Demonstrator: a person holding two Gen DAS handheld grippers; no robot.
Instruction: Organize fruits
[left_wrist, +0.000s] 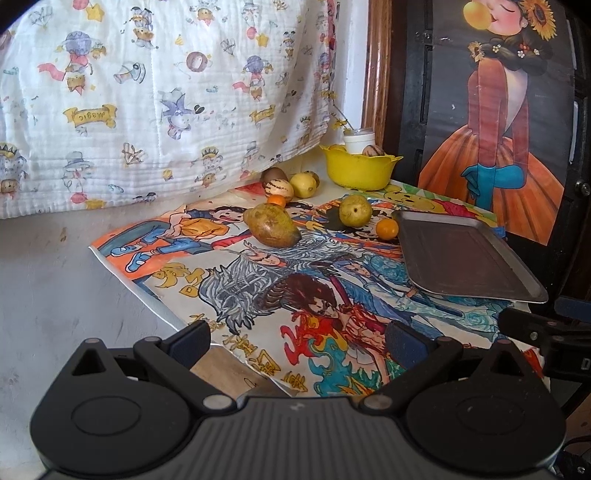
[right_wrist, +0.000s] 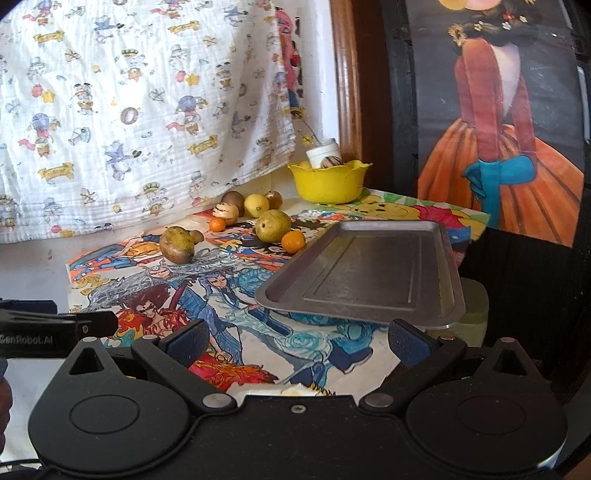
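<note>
Several fruits lie on a cartoon-printed cloth: a green-brown mango (left_wrist: 271, 225) (right_wrist: 177, 244), a yellow-green pear (left_wrist: 355, 210) (right_wrist: 273, 225), a small orange (left_wrist: 387, 229) (right_wrist: 293, 241), another small orange (left_wrist: 276, 200) (right_wrist: 217, 224), a striped melon (left_wrist: 277, 189) (right_wrist: 225, 212), a lemon (left_wrist: 303, 185) (right_wrist: 256, 205) and a kiwi (left_wrist: 273, 175) (right_wrist: 233, 200). An empty metal tray (left_wrist: 461, 258) (right_wrist: 369, 273) sits at the right. My left gripper (left_wrist: 299, 341) and right gripper (right_wrist: 299, 341) are open, empty, near the table's front edge.
A yellow bowl (left_wrist: 358, 170) (right_wrist: 330, 183) at the back holds a white jar and fruit. A patterned white sheet (left_wrist: 147, 110) hangs behind. A painted dark panel (left_wrist: 498, 110) stands at the right. The table drops off at the left edge.
</note>
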